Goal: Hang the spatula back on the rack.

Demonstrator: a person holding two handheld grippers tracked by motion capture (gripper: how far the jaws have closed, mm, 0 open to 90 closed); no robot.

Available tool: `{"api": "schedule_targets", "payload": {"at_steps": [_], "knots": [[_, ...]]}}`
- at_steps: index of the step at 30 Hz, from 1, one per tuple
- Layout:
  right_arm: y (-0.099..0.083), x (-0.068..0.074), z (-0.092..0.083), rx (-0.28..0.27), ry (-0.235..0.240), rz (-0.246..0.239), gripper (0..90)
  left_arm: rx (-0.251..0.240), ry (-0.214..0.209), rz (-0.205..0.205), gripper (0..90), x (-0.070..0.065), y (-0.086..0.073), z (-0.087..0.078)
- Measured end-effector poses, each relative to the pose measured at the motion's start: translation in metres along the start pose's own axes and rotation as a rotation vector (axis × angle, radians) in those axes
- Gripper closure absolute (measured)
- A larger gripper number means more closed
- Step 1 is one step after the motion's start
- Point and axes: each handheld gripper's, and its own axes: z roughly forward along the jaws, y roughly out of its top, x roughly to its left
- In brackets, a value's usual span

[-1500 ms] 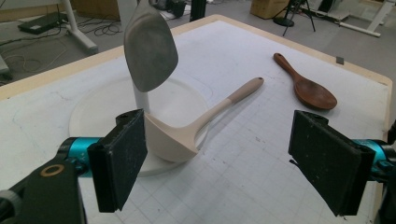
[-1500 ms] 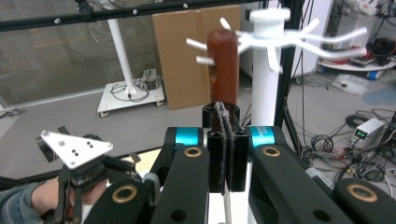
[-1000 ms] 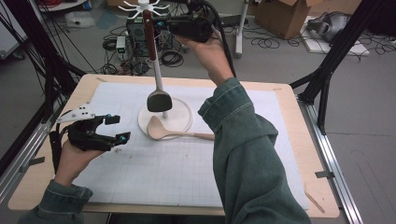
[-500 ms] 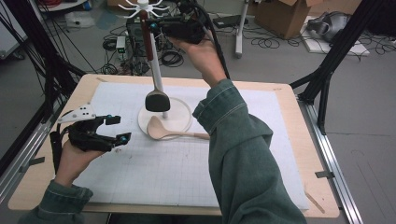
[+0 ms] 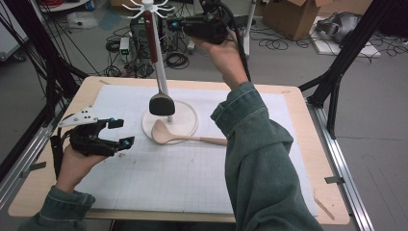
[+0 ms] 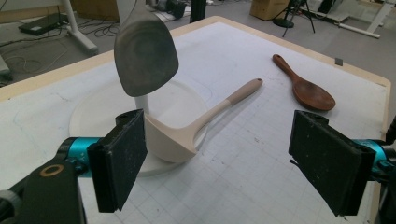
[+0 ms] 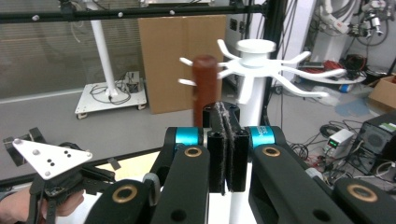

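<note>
A white hook stand (image 5: 165, 84) rises from a round base (image 5: 187, 120) at the table's middle. A spatula (image 5: 161, 103) with a red-brown handle and black head hangs from one of its top hooks. My right gripper (image 5: 174, 24) is raised beside the hooks, to the right of the handle's top (image 7: 205, 84), jaws shut with nothing between them. A beige spoon (image 5: 183, 137) lies with its bowl on the base. My left gripper (image 5: 118, 134) hovers open at the left of the table, empty, facing the spoon (image 6: 187, 135) and the spatula head (image 6: 144, 51).
A dark wooden spoon (image 6: 306, 88) lies on the white gridded mat (image 5: 159, 183), beyond the beige one in the left gripper view. My right sleeve (image 5: 260, 159) crosses the right half of the table. Cables, boxes and black frame posts stand on the floor around it.
My right hand drifted a little left and then back right near the stand's top. The spatula hangs as before, and my left gripper has stayed put.
</note>
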Motion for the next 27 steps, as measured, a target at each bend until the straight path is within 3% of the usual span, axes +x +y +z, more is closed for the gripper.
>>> {"api": "schedule_targets", "payload": {"at_steps": [8,27], "knots": [[-0.002,-0.013,-0.001,-0.012,-0.021,0.027,89.9,-0.001,0.001,-0.002,19.7,0.0,0.0,0.0],[0.004,-0.002,0.013,-0.009,0.016,0.001,89.9,-0.002,-0.003,0.001,19.7,0.0,0.0,0.0]]}}
